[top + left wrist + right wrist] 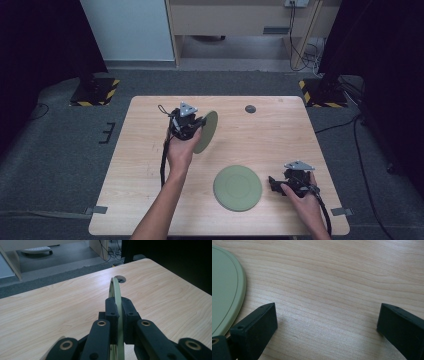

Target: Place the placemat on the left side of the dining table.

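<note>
Two pale green round plates are in play. One plate point(238, 187) lies flat on the wooden table point(150, 165) near its front, and its edge point(227, 295) appears at the left of the right gripper view. The other plate point(207, 131) is held up on edge above the table's left middle, with my left gripper point(196, 124) shut on its rim. In the left gripper view that plate point(115, 287) stands edge-on between the pads of the left gripper point(119, 308). My right gripper point(274, 183) rests low, just right of the flat plate. The right gripper point(325, 317) is open over bare wood.
A small grey round cable cap point(250, 108) sits in the table near its far edge, and this cap point(120, 278) lies just beyond the held plate. Dark stands with striped bases point(95, 92) flank the table's far corners. Grey carpet surrounds the table.
</note>
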{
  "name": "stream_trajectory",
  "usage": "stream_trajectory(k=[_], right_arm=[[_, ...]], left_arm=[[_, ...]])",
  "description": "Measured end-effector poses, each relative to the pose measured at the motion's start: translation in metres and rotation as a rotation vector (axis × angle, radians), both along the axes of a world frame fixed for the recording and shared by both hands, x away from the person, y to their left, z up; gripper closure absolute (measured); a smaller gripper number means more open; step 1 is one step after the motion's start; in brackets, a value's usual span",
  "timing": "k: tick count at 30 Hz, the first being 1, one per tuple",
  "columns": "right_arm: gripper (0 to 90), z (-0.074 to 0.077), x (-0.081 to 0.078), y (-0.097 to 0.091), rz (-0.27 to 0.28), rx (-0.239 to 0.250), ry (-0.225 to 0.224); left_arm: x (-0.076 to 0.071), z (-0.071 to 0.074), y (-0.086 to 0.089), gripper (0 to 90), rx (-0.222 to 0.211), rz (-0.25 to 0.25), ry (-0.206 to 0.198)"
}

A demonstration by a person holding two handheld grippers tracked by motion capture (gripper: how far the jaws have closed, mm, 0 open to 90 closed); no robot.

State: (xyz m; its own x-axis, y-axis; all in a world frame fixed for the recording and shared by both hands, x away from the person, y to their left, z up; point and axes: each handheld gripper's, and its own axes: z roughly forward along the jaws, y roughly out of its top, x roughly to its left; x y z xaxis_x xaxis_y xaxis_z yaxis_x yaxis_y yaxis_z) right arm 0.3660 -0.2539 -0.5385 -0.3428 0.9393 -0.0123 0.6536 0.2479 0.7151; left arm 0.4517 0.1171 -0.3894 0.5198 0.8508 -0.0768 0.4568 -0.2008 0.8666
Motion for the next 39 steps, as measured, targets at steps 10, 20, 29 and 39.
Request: stream_trajectory(k=[10, 20, 29, 39], right_arm=[[3.3, 0.000, 0.000, 0.000, -0.001, -0.004, -0.003], [3.3, 0.000, 0.000, 0.001, -0.003, -0.002, -0.001], [3.3, 0.000, -0.001, 0.002, -0.004, -0.003, -0.002], [3.2, 0.000, -0.001, 0.001, -0.002, -0.002, -0.002]], left_arm=[[-0.003, -0.001, 0.013, 85.3, 0.005, 0.015, -0.002], [-0.006, -0.007, 0.031, 85.3, 0.001, 0.042, 0.003], [-0.008, -0.013, 0.047, 85.3, 0.003, 0.066, 0.014], [-0.010, -0.017, 0.059, 85.3, 0.001, 0.083, 0.018]])
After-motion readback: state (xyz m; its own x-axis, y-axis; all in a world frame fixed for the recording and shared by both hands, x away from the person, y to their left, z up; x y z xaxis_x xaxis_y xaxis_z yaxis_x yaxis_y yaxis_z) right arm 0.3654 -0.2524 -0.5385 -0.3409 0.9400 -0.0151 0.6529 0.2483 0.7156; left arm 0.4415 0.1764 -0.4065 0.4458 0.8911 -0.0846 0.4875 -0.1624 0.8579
